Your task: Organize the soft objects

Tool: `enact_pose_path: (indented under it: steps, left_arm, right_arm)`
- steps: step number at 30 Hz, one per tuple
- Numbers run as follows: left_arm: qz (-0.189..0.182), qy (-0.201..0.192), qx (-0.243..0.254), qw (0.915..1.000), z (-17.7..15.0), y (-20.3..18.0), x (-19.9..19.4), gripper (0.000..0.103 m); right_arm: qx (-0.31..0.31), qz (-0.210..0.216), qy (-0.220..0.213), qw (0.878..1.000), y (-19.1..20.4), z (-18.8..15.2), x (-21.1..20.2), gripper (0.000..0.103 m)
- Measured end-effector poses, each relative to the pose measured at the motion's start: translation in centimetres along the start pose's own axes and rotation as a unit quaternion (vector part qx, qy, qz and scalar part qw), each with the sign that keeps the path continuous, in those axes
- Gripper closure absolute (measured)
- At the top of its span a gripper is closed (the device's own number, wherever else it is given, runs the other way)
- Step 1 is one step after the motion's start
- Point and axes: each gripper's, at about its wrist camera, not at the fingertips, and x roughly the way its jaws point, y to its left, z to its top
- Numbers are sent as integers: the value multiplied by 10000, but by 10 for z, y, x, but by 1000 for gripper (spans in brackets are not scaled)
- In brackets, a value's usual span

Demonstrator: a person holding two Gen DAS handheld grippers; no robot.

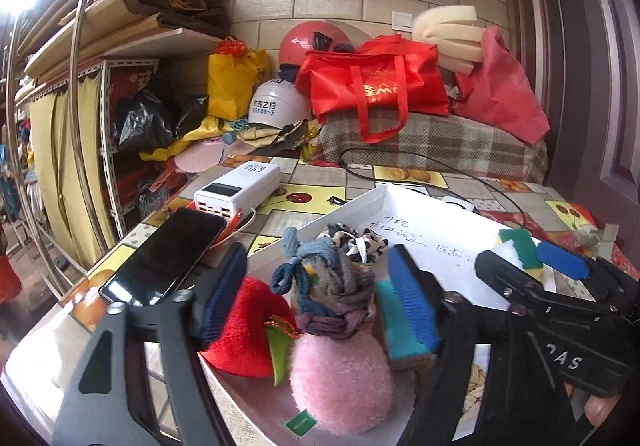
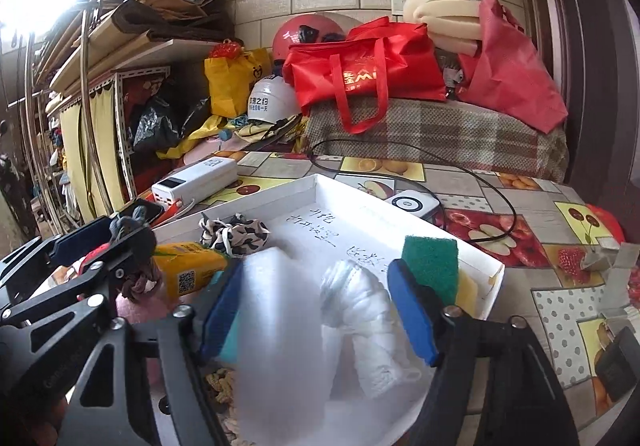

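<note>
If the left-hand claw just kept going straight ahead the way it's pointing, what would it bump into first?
Most likely the knotted bundle of cloth strips, which sits between the fingers of the left gripper, just beyond the pink fluffy ball. Depth is hard to judge through this lens, so the red plush beside it could brush the left finger too.

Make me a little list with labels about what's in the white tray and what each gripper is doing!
tray: white tray with handwriting on its floor, on the fruit-print tablecloth
soft things in tray: pink pompom, red plush apple, knotted cloth bundle, spotted scrunchie, green and yellow sponge
left gripper: open around the cloth bundle, not closed on it
right gripper: open, a blurry white plastic bag between its fingers; grip unclear
beside tray: black phone, white power bank
</note>
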Motion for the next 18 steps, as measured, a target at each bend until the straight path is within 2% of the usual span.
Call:
enact_pose_path:
  steps: [1, 4, 8, 13, 18]
  left_arm:
    - [-39, 46, -128, 9999, 0, 6, 2, 1]
    - [-117, 57, -261, 9996, -1, 12, 2, 0]
    - [-130, -124, -323, 9993, -2, 15, -7, 0]
    - [-204, -122, -417, 9988, -6, 20, -16, 0]
    - [-300, -290, -248, 9988, -11, 13, -37, 0]
  right_arm:
    - [171, 26, -16, 9998, -7, 0, 0, 16]
    - [508, 67, -15, 9987, -21, 0, 0, 0]
    - [510, 82, -143, 9986, -20, -1, -4, 0]
    - [259, 182, -505, 9982, -10, -4, -22, 0]
    - [-236, -79, -780, 9966, 5, -13, -46, 0]
